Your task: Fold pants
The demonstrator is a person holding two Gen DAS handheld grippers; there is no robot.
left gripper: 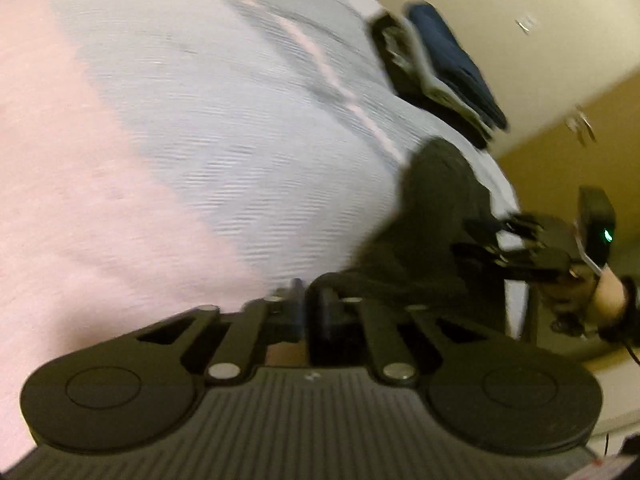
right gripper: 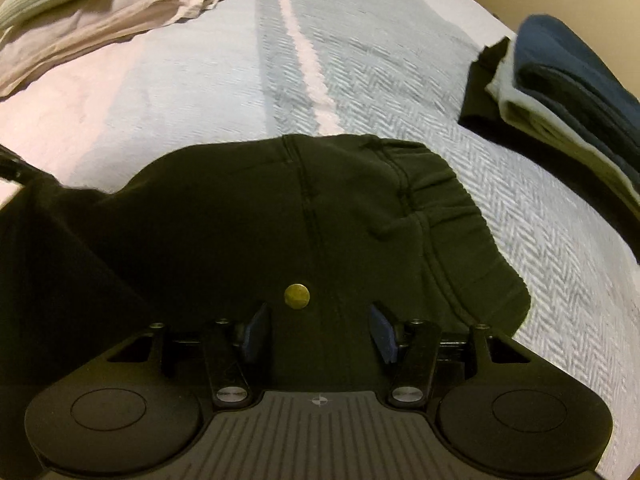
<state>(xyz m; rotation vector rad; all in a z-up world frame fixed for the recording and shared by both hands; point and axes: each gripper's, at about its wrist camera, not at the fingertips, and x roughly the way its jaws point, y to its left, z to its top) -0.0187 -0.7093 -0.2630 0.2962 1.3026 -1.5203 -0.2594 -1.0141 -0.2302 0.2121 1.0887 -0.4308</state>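
Our left gripper [left gripper: 306, 304] sits at the bottom centre of its view, jaws pinched together, and dark cloth of the pants [left gripper: 432, 216] seems caught at the tips, though blur hides the contact. Our right gripper [right gripper: 318, 328] stands fairly wide at the bottom of its view, blue pads [right gripper: 380, 332] apart with the pants between them, not squeezed. Just above the pads we see a round brass button [right gripper: 297, 296]. The pants are soft black knit, a seam up the middle, a gathered waistband at right. They lie on the bedspread [right gripper: 400, 80], a pale blue herringbone weave with one white stripe. At upper right we see a folded stack [right gripper: 568, 92]: navy, grey, black. At upper left lies rumpled beige cloth [right gripper: 120, 8].
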